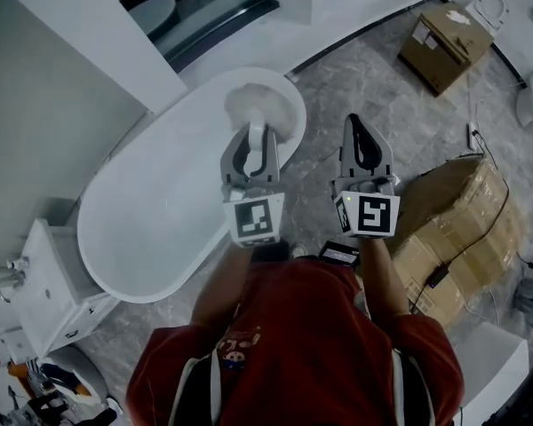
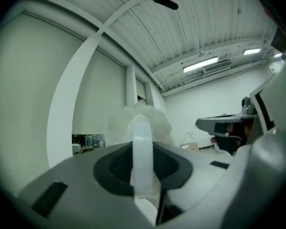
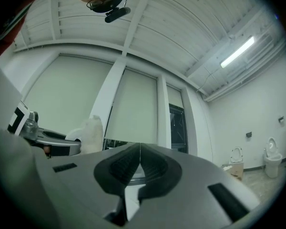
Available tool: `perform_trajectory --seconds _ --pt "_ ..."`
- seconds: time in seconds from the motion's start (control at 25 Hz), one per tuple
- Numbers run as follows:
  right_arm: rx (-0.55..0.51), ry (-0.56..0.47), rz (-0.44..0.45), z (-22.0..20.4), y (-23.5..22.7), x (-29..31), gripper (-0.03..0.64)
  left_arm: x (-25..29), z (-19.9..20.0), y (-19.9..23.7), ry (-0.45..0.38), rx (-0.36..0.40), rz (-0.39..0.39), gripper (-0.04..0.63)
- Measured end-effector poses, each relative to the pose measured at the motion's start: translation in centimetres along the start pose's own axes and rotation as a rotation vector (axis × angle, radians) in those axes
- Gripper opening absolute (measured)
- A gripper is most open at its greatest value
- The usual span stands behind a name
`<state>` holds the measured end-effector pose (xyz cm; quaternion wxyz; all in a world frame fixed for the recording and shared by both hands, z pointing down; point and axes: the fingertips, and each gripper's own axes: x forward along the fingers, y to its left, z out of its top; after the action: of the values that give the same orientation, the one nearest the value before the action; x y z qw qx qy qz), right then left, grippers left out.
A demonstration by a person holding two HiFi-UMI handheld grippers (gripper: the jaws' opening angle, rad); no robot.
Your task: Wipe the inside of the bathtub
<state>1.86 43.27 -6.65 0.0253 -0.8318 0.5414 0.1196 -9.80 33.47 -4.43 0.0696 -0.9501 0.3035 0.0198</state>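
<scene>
In the head view a white oval bathtub (image 1: 151, 229) lies at the left on the grey stone floor. My left gripper (image 1: 256, 131) is held over the tub's far right end and is shut on the pale handle (image 2: 143, 151) of a fluffy white duster. The duster's head (image 1: 263, 107) sticks out past the jaws above the tub rim, and in the left gripper view the same head (image 2: 142, 120) rises behind the handle. My right gripper (image 1: 361, 124) is held over the floor to the right of the tub, shut with nothing in it; its jaws (image 3: 139, 160) meet edge to edge.
Stacked cardboard boxes (image 1: 466, 224) with a cable over them stand at the right. Another box (image 1: 446, 43) sits at the far right. A white vanity cabinet (image 1: 49, 287) stands at the tub's near left end. A wall and a glazed door (image 1: 204, 11) run behind the tub.
</scene>
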Motion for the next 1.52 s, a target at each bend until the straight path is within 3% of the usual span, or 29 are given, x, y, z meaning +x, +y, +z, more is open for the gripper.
perform_trajectory --seconds 0.52,1.0,1.52 --pt "-0.029 0.005 0.045 -3.1 -1.5 9.3 0.012 9.0 -2.9 2.6 0.002 -0.031 0.03 0.094" --pt "-0.037 -0.003 0.175 -4.8 1.9 23.6 0.012 17.9 -4.9 12.1 0.027 -0.028 0.139 0.094" --pt "-0.064 -0.002 0.317 -7.3 8.4 34.1 0.012 21.7 -8.4 22.1 0.064 -0.035 0.267 0.094"
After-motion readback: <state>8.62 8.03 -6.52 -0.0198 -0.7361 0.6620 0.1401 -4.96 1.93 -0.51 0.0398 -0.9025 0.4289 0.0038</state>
